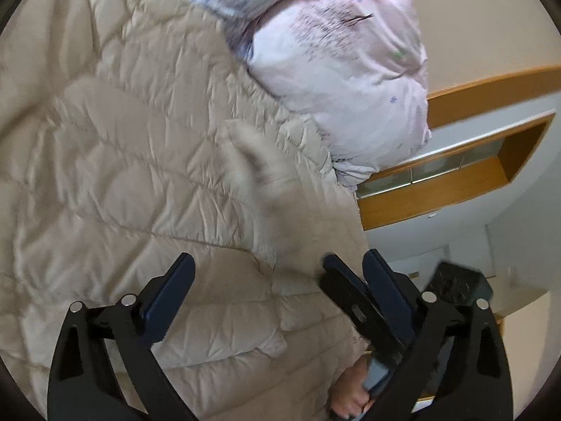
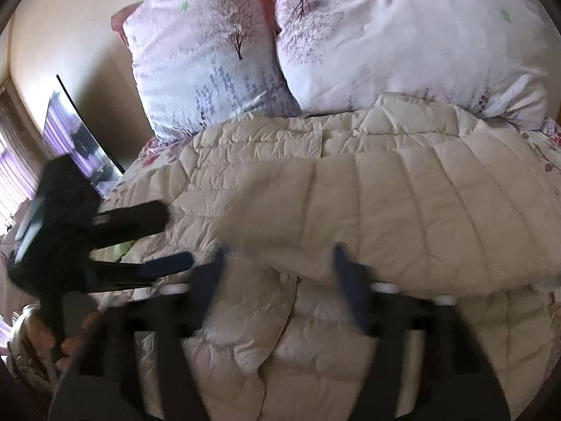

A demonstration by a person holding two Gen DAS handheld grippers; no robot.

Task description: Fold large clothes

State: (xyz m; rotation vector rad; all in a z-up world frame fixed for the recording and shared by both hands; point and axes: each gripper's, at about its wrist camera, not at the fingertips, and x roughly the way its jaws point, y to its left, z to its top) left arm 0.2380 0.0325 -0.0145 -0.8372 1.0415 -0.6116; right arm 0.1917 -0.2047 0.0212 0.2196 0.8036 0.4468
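Observation:
A beige quilted puffer coat lies spread over the bed. In the left wrist view my left gripper hovers just above the coat's lower part, open, with only fabric beneath it. My right gripper's black finger reaches in beside my left one's right finger, and a hand holds its handle. In the right wrist view my right gripper is blurred and open over the coat, holding nothing. My left gripper enters from the left, jaws apart, at the coat's edge.
Two pink-white pillows with tree prints lie behind the coat, one also showing as a pillow. A wooden shelf unit stands past the bed's edge. A dark framed screen and a curtained window are at the left.

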